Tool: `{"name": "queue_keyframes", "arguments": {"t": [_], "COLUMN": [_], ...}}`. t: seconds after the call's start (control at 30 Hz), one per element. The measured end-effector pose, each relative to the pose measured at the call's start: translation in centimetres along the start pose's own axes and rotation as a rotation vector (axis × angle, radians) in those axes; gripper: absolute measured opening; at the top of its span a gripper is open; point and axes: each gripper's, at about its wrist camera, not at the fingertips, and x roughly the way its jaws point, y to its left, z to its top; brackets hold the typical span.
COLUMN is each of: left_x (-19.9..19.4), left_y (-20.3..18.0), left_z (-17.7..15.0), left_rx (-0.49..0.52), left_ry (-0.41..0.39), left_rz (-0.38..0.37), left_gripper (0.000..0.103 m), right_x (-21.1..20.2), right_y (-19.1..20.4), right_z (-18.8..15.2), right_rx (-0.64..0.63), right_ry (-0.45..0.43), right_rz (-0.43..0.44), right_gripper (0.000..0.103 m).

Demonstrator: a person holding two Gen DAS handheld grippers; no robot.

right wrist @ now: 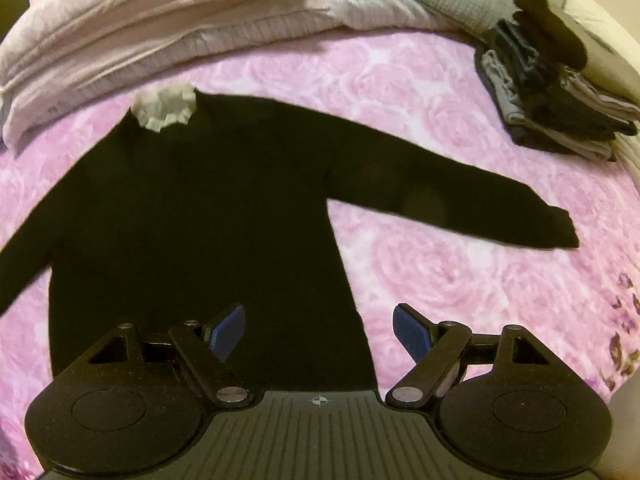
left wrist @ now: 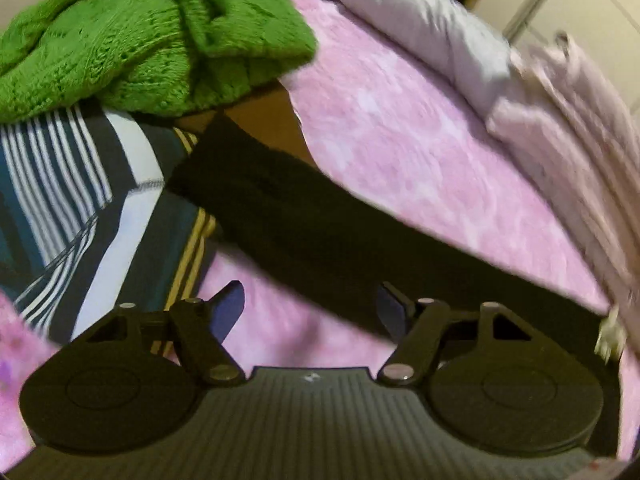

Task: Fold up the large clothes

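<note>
A black sweater [right wrist: 192, 208] with a white ruffled collar [right wrist: 166, 106] lies flat on the pink rose-patterned bedspread [right wrist: 440, 272], both sleeves spread out. My right gripper [right wrist: 318, 334] hovers open over the sweater's lower right hem, with nothing between its blue pads [right wrist: 412, 334]. In the left wrist view, the sweater's left sleeve [left wrist: 304, 236] runs diagonally across the bedspread [left wrist: 400, 132]. My left gripper [left wrist: 312, 306] stands open just above that sleeve, its right finger over the black cloth, holding nothing.
A green knitted garment [left wrist: 140, 36] and a striped garment [left wrist: 80, 208] lie left of the sleeve. Pale pink and grey bedding [right wrist: 152, 20] is bunched along the far side. A stack of folded dark and grey clothes [right wrist: 560, 96] sits at the far right.
</note>
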Motion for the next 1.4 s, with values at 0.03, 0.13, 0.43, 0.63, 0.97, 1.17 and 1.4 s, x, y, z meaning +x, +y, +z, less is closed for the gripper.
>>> {"name": "queue_keyframes", "arguments": {"t": [0.03, 0.13, 0.43, 0.63, 0.97, 1.17, 1.4], "left_x": [0.6, 2.4, 4.2, 0.5, -7.8, -9.1, -3.6], "left_y": [0.4, 1.8, 3.3, -1.1, -25.8, -38.8, -35.6], "left_z": [0.3, 0.7, 0.9, 1.6, -3.0, -14.7, -21.4], "left_rx": [-0.025, -0.115, -0.299, -0.197, 0.410, 0.659, 0.730], "left_ry": [-0.009, 0.002, -0.024, -0.122, -0.319, -0.177, 0.034], "left_rz": [0.000, -0.015, -0.030, -0.009, -0.328, -0.681, -0.395], "left_gripper": [0.066, 0.055, 0.007, 0.004, 0.002, 0.023, 0.027], "right_x": [0.5, 2.0, 5.3, 6.7, 7.4, 7.9, 10.3], "right_y": [0.2, 0.9, 0.8, -1.7, -9.5, -13.0, -13.9], "right_z": [-0.1, -0.3, 0.3, 1.5, 4.4, 6.2, 7.0], "right_rx": [-0.011, -0.045, -0.090, -0.076, -0.018, 0.016, 0.052], "right_ry": [0.002, 0.014, 0.039, 0.027, -0.012, -0.025, -0.025], "right_rz": [-0.004, -0.028, -0.001, 0.019, 0.003, 0.005, 0.118], "right_gripper": [0.078, 0.078, 0.078, 0.078, 0.078, 0.078, 0.078]}}
